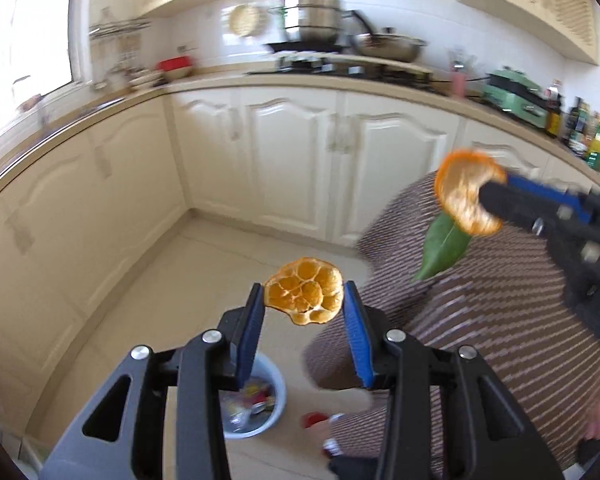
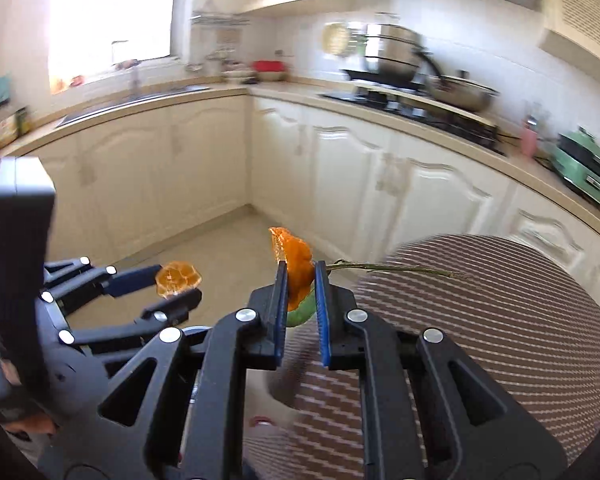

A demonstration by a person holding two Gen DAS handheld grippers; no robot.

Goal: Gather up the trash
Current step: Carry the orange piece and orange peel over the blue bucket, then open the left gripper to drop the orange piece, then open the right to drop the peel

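My left gripper is shut on a flat piece of orange peel, pith side toward the camera, held in the air above the floor. It shows in the right wrist view too, left gripper with the same peel. My right gripper is shut on a second piece of orange peel with a green leaf and thin stem. In the left wrist view that peel hangs at the right gripper, leaf dangling below. A pale blue trash bin holding wrappers stands on the floor, below the left gripper.
A person's legs in striped brown trousers fill the right side. Cream cabinets run along the L-shaped counter with pots on a stove, a green appliance and bottles. A small red item lies on the beige floor by the bin.
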